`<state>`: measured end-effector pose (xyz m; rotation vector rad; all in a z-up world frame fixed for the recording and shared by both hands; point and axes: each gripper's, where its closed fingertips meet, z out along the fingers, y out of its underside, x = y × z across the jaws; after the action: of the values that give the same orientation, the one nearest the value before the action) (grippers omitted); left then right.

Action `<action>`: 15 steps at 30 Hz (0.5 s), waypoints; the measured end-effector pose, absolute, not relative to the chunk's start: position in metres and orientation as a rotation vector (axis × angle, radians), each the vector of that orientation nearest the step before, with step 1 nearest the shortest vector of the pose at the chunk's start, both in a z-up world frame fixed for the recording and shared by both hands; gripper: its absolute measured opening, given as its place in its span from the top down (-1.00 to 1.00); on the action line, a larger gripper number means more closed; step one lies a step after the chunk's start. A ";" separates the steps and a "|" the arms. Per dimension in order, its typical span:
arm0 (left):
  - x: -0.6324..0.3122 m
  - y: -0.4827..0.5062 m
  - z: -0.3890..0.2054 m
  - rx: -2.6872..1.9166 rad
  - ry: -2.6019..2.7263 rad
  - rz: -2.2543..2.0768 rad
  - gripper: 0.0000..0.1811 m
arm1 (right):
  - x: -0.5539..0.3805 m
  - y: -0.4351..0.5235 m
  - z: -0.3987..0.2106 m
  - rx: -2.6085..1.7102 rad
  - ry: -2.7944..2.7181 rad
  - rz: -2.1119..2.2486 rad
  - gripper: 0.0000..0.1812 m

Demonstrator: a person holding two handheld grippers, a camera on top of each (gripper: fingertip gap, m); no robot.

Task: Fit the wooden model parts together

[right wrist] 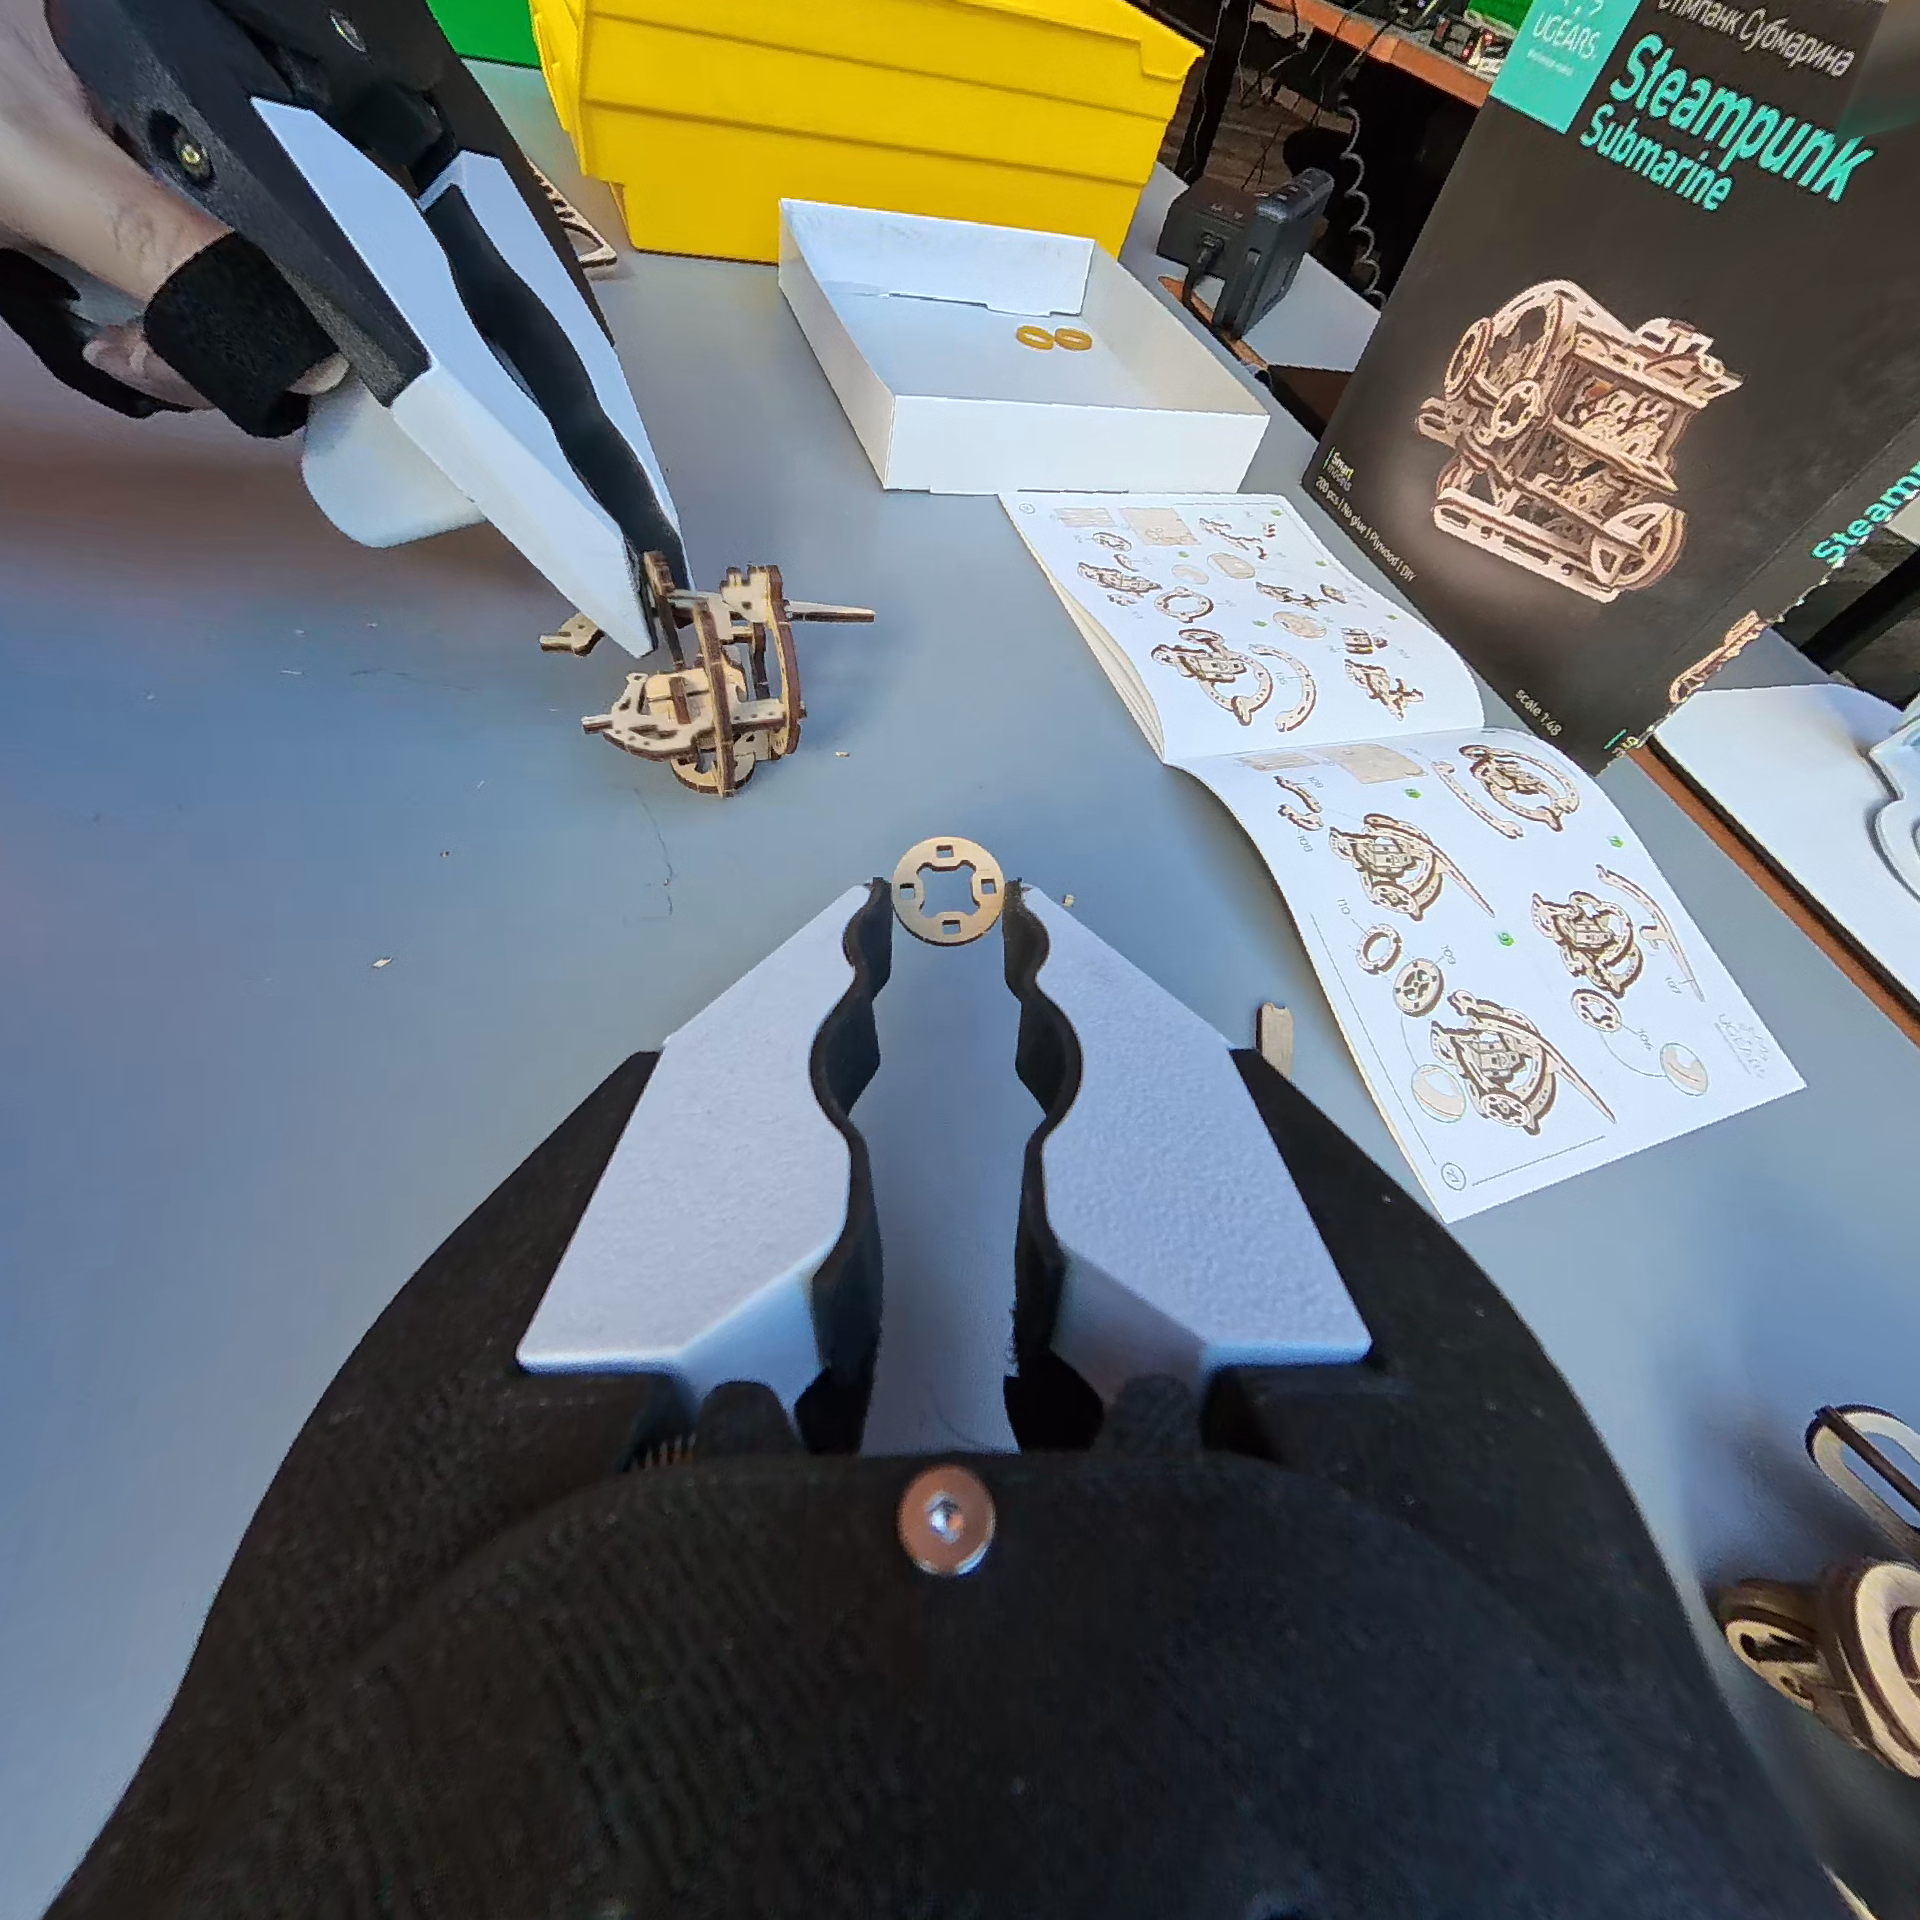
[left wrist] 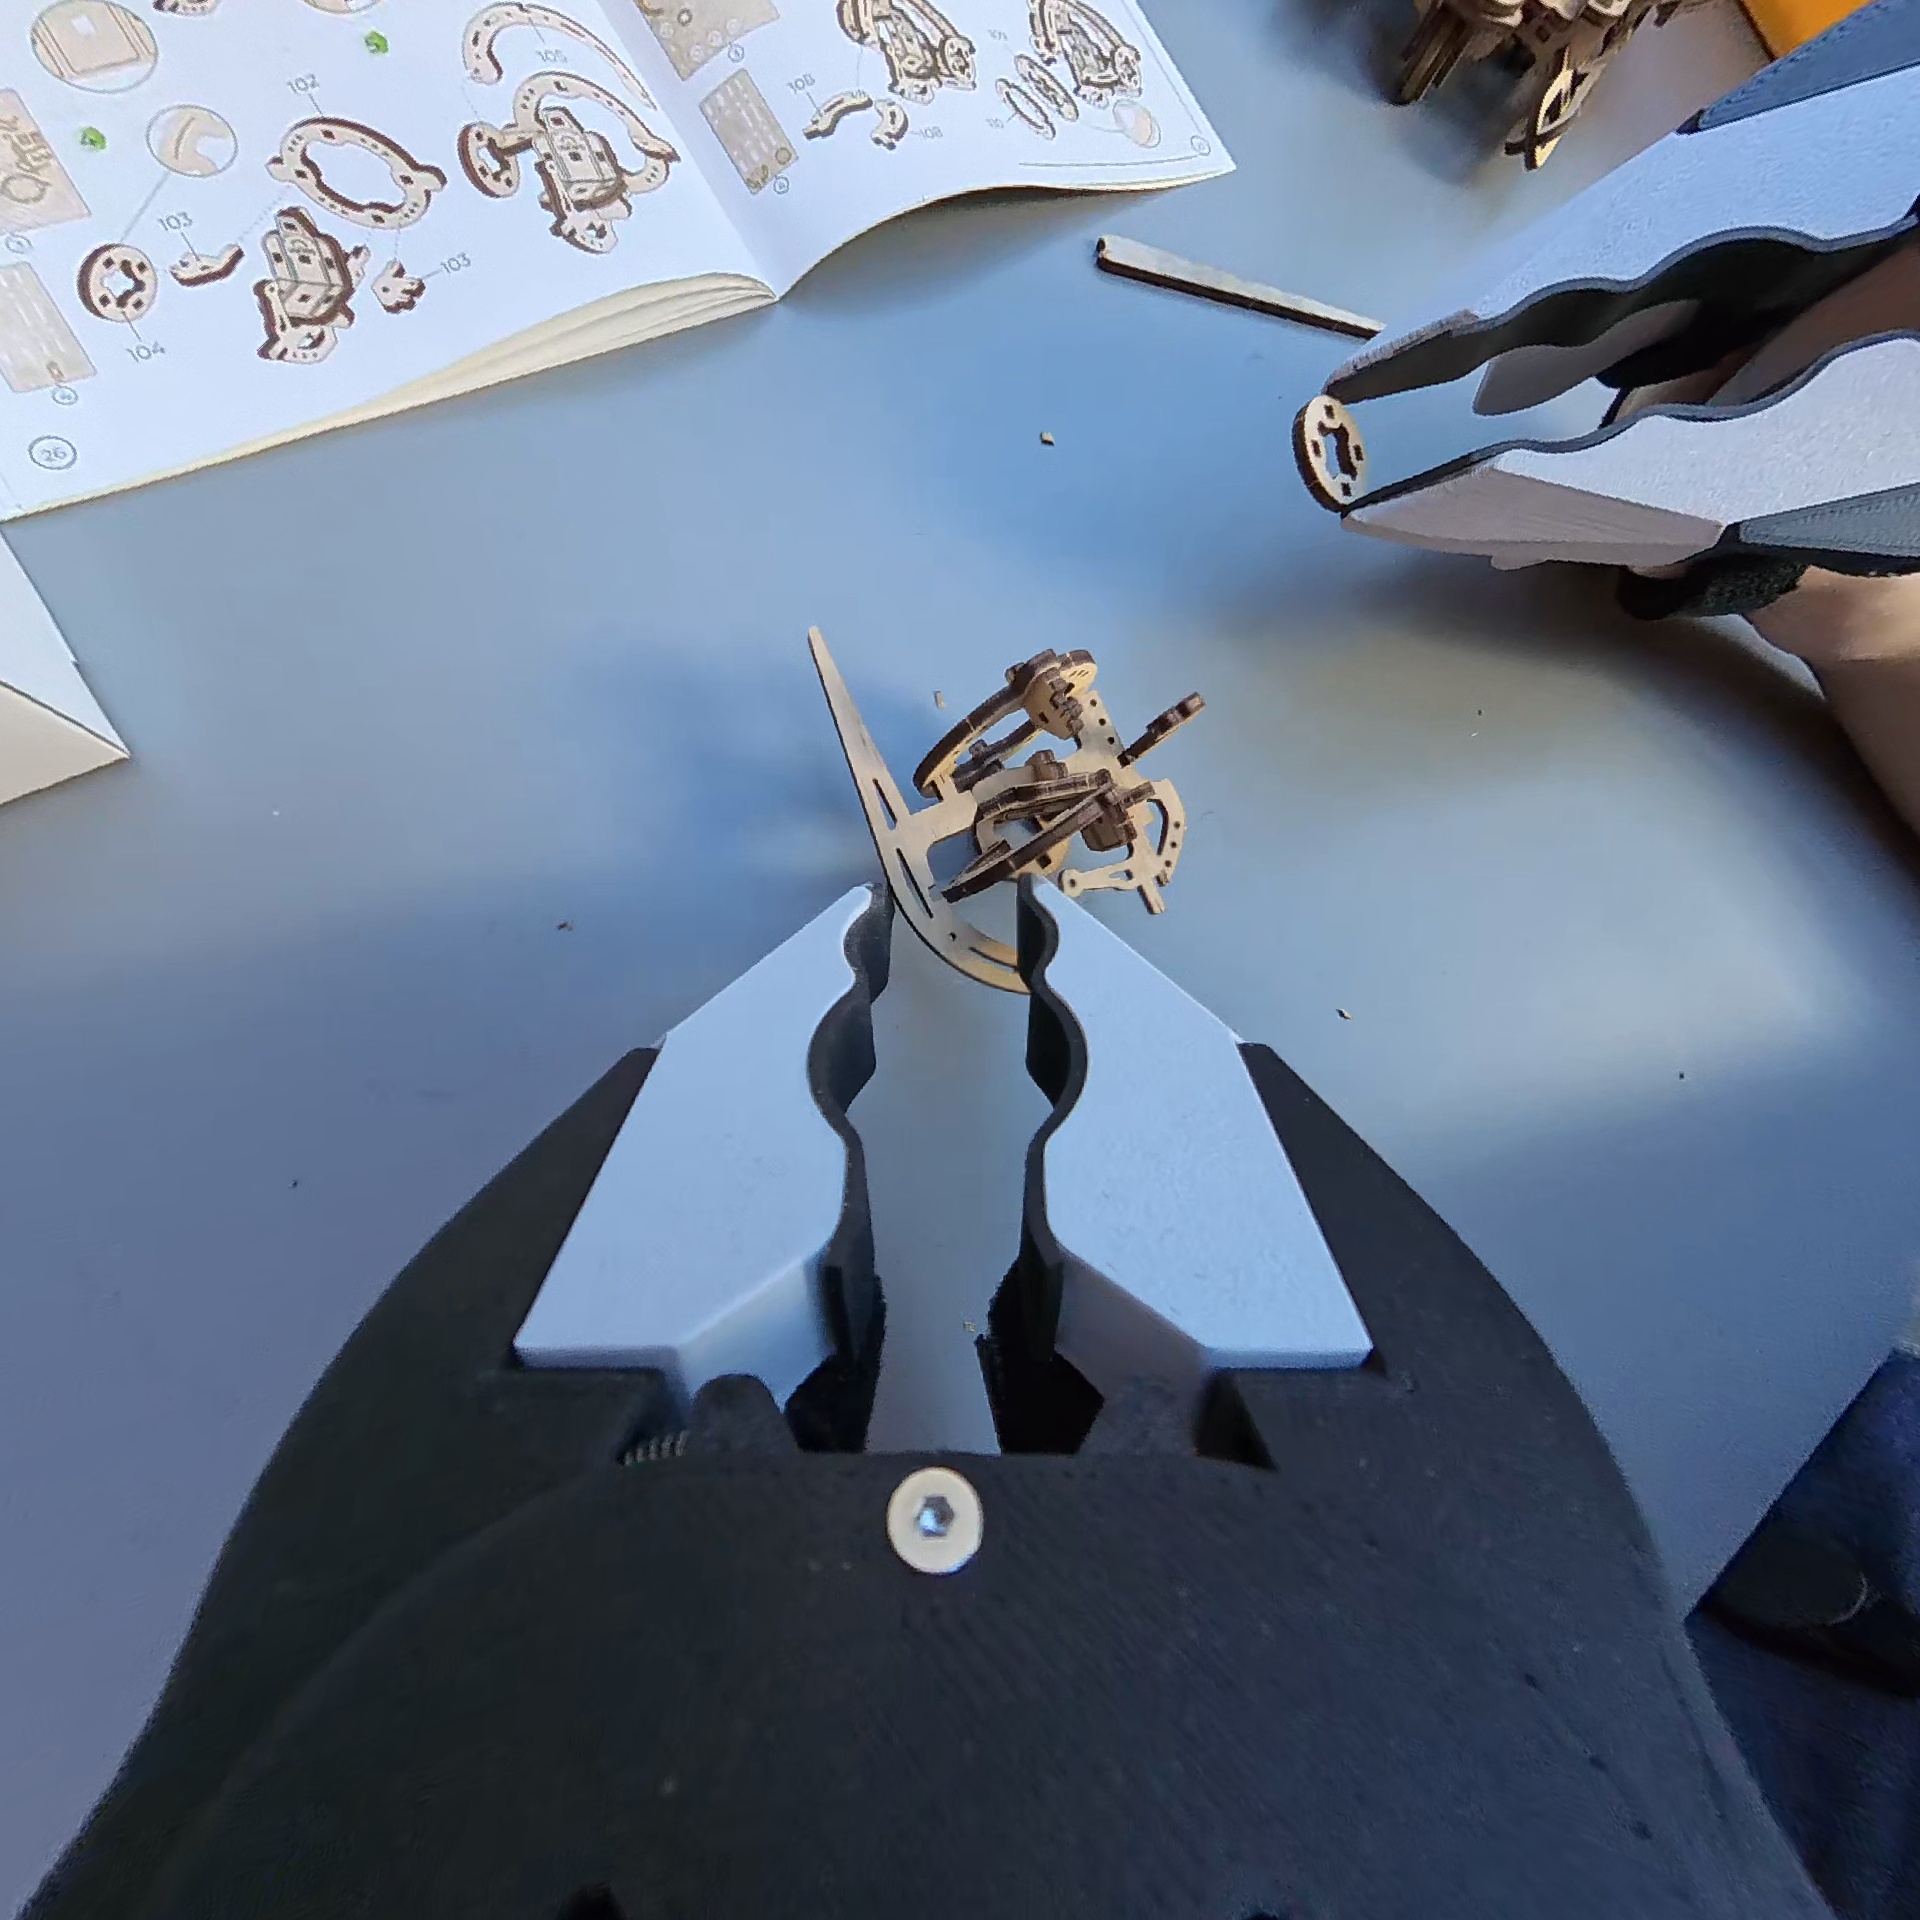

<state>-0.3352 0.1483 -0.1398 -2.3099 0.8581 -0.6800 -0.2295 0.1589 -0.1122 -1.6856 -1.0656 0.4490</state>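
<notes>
The right tool (right wrist: 949, 902) pinches a thin round wooden disc with a cross-shaped hole (right wrist: 950, 894) by its rim; the left tool (left wrist: 956, 914) clamps the small pale plywood sub-assembly (left wrist: 1039, 800) over the grey tabletop (left wrist: 520, 727). Edge grip risks the disc twisting free during pressing

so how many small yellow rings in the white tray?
2: yellow rings lying side by side, touching, near the far wall of the white tray. The front wall may hide others.

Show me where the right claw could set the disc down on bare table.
Bare grey table lies left of the right claw, in front of the wooden assembly held by the left claw. Crowded: the open booklet to the right, the white tray and yellow bins behind.
</notes>
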 end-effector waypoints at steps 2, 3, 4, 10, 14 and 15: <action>-0.336 0.149 -0.140 -2.313 0.849 -0.688 0.76 | -0.230 0.159 -0.113 -1.687 -1.068 0.448 0.78; -0.336 0.150 -0.141 -2.318 0.839 -0.691 0.75 | -0.230 0.159 -0.113 -1.688 -1.070 0.447 0.78; -0.337 0.151 -0.142 -2.320 0.832 -0.696 0.75 | -0.230 0.159 -0.113 -1.689 -1.071 0.446 0.78; -0.337 0.151 -0.142 -2.312 0.844 -0.679 0.84 | -0.231 0.158 -0.114 -1.688 -1.083 0.440 0.78; -0.335 0.151 -0.141 -2.307 0.841 -0.687 0.84 | -0.232 0.157 -0.114 -1.687 -1.089 0.443 0.78; -0.335 0.151 -0.141 -2.305 0.840 -0.685 0.85 | -0.233 0.157 -0.114 -1.686 -1.091 0.442 0.78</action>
<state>-0.3347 0.1513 -0.1411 -2.3050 0.8398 -0.6851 -0.2326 0.1570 -0.1143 -1.6864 -1.0908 0.4417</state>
